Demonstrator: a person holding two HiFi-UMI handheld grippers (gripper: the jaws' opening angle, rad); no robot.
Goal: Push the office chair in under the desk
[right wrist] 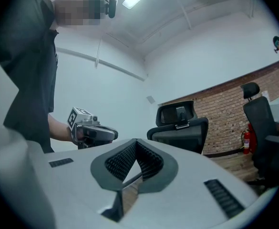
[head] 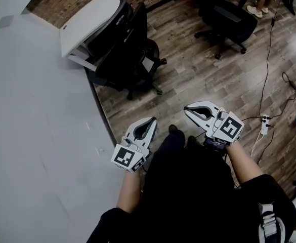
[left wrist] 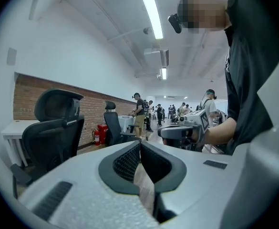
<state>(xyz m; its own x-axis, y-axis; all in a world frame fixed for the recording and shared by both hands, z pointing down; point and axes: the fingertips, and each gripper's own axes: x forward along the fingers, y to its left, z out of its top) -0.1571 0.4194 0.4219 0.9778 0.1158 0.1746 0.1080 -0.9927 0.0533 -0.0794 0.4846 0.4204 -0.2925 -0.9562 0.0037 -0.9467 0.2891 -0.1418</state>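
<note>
Office chair at 11 o'clock of left tongs, well apart; right tongs farther off; both pairs closed, empty

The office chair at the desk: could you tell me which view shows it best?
The head view: the office chair appears from above, base included, against the desk. Both gripper views show mainly its backrest and headrest.

No readable text, label, brand, number or sign visible.
</note>
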